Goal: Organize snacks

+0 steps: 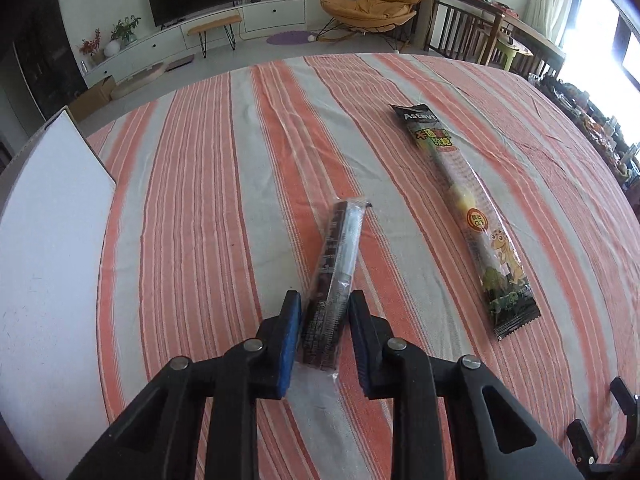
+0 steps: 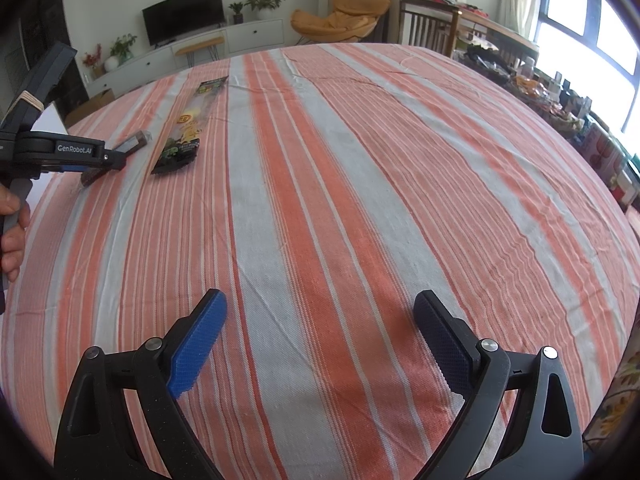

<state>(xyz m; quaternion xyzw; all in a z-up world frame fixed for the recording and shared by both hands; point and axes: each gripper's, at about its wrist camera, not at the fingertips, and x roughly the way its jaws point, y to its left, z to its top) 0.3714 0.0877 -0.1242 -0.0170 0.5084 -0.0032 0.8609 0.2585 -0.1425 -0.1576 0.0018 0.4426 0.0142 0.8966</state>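
A dark snack bar (image 1: 332, 280) in a clear wrapper is clamped between the blue pads of the left gripper (image 1: 324, 300); its near end is caught by the jaws and its far end points away toward twelve o'clock, tilted slightly right. From the right wrist view the same bar (image 2: 134, 142) is seen sticking out past the left gripper (image 2: 102, 162) at about ten o'clock, and whether it touches the cloth cannot be told. Part of a hand (image 2: 12, 236) is seen at the left edge, wrapped round the handle of that tool.

A second, longer snack packet (image 1: 468, 216) — printed with a cartoon dinosaur and a black top edge — is laid flat on the striped tablecloth (image 1: 208, 184), at roughly two o'clock from the held bar and apart from it. In the right wrist view this packet (image 2: 188, 128) is found at eleven o'clock, just beside the left tool.

A white board (image 1: 52, 248) is seen at nine o'clock in the left view, along the table's edge.

The right gripper (image 2: 320, 328) is held spread wide over bare cloth — nothing is between its pads.
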